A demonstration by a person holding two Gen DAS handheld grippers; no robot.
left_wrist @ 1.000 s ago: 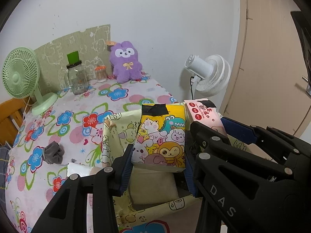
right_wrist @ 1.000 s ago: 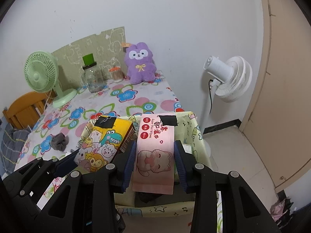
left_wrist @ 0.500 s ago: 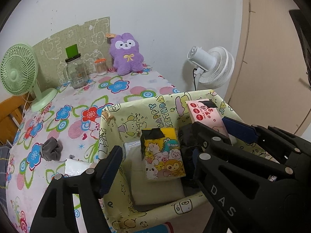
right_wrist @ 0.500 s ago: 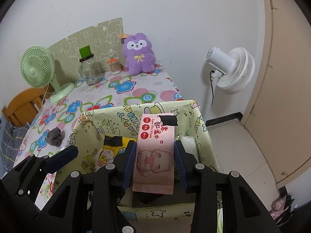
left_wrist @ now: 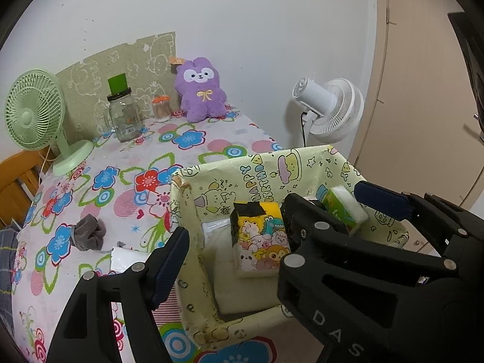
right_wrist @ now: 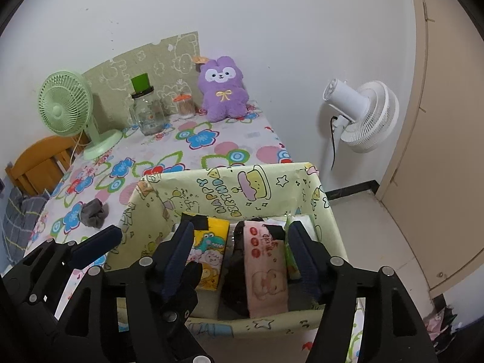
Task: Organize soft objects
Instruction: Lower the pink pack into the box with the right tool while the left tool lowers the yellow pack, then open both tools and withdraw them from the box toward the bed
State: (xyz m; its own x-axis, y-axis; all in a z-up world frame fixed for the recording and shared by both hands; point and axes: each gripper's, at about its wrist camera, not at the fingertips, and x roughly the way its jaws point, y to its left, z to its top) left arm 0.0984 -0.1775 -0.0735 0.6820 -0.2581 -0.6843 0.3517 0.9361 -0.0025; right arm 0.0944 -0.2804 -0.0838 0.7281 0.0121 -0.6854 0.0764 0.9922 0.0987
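I take the pale yellow "Happy Birthday" storage box (right_wrist: 263, 187) at the near corner of the flowered table (left_wrist: 187, 142) as my landmark. My left gripper (left_wrist: 233, 242) hangs over the box's left half with its fingers spread wide, empty; the yellow cartoon tissue pack (left_wrist: 260, 239) stands inside the box between them, touching neither pad as far as I can see. My right gripper (right_wrist: 240, 254) is over the box's right half, fingers likewise spread, and the pink wet-wipes pack (right_wrist: 266, 266) sits inside the box between them, leaning on something dark to its left that I cannot identify. The tissue pack (right_wrist: 210, 254) is just left of the wipes, and a green-and-white pack (left_wrist: 343, 208) lies against the box's right wall. White tissue bundles (left_wrist: 224, 260) lie on the box floor under the yellow pack. Left of the box, on the tablecloth, rests a grey scrunchie (left_wrist: 89, 233). Well beyond the box, at the table's far edge, sit a purple plush bunny (left_wrist: 201, 90), a glass jar (left_wrist: 124, 115) and a green desk fan (left_wrist: 36, 112). A white floor fan (right_wrist: 360, 115) stands past the box's far right corner.
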